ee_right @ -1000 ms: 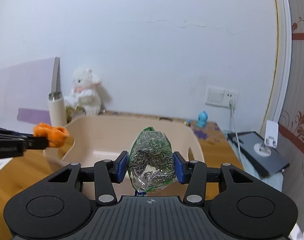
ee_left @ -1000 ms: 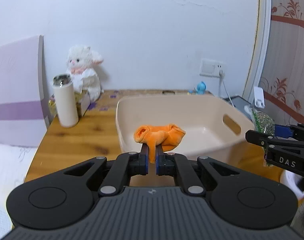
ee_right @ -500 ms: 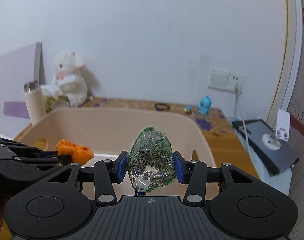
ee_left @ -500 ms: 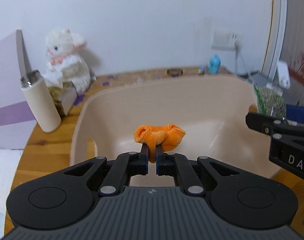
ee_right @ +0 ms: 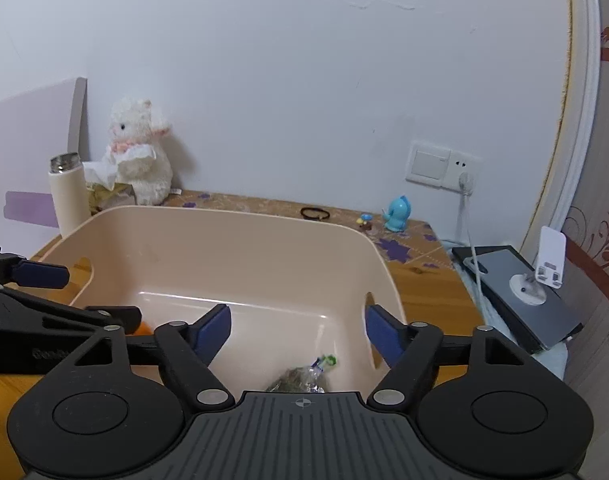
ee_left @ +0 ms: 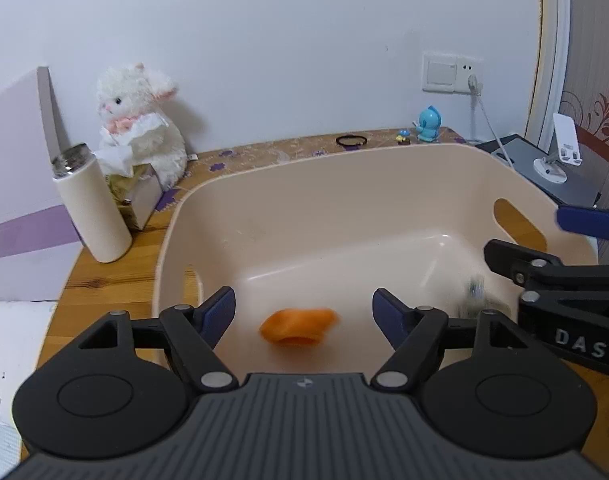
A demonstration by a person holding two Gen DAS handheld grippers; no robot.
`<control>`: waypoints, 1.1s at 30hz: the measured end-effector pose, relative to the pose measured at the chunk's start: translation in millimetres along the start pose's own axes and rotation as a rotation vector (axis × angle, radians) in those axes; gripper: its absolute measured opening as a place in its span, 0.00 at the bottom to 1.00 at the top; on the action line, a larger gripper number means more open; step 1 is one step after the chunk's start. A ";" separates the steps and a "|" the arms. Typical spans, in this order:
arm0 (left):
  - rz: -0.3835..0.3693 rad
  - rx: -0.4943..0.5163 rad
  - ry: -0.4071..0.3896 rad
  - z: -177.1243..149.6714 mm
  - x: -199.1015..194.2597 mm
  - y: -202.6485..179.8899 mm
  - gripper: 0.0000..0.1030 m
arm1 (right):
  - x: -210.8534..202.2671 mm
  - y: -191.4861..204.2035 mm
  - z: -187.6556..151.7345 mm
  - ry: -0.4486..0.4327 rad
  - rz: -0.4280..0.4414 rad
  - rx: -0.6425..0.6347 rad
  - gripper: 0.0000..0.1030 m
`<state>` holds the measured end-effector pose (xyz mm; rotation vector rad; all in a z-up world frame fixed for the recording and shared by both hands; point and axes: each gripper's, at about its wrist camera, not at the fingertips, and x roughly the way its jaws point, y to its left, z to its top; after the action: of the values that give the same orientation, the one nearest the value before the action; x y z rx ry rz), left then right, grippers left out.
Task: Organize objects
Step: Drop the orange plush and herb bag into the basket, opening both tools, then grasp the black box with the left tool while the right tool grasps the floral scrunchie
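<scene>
A beige plastic basin (ee_left: 344, 168) (ee_right: 232, 224) stands on the wooden table. My left gripper (ee_left: 303, 312) is open over the basin's near side. The orange cloth (ee_left: 298, 326) is below its jaws inside the basin, blurred. My right gripper (ee_right: 297, 330) is open over the basin too. The clear bag of seeds (ee_right: 302, 378) lies on the basin floor just below it, partly hidden by the gripper body. The right gripper shows at the right edge of the left wrist view (ee_left: 564, 248), and the left gripper at the left edge of the right wrist view (ee_right: 44, 292).
A white thermos (ee_left: 90, 208) (ee_right: 66, 194), a tissue box (ee_left: 138, 196) and a white plush toy (ee_left: 138, 120) stand left of the basin. A black hair tie (ee_left: 351, 140), a blue figurine (ee_left: 426, 124), a tablet (ee_right: 516, 292) and a phone stand (ee_right: 544, 272) lie behind and right.
Both grippers opened. The orange cloth dropped from the left gripper and the seed bag dropped from the right gripper, both into the basin.
</scene>
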<state>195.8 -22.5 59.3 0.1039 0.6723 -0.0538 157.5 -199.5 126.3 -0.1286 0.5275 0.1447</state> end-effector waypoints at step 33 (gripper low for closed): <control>-0.116 -0.017 0.212 -110.2 -23.5 -12.7 0.79 | -7.8 -14.6 -108.4 0.228 0.092 0.010 0.81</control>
<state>108.2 -22.2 -12.7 0.0542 0.8903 -0.1498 100.1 -231.9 38.7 -0.1117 0.7620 0.2188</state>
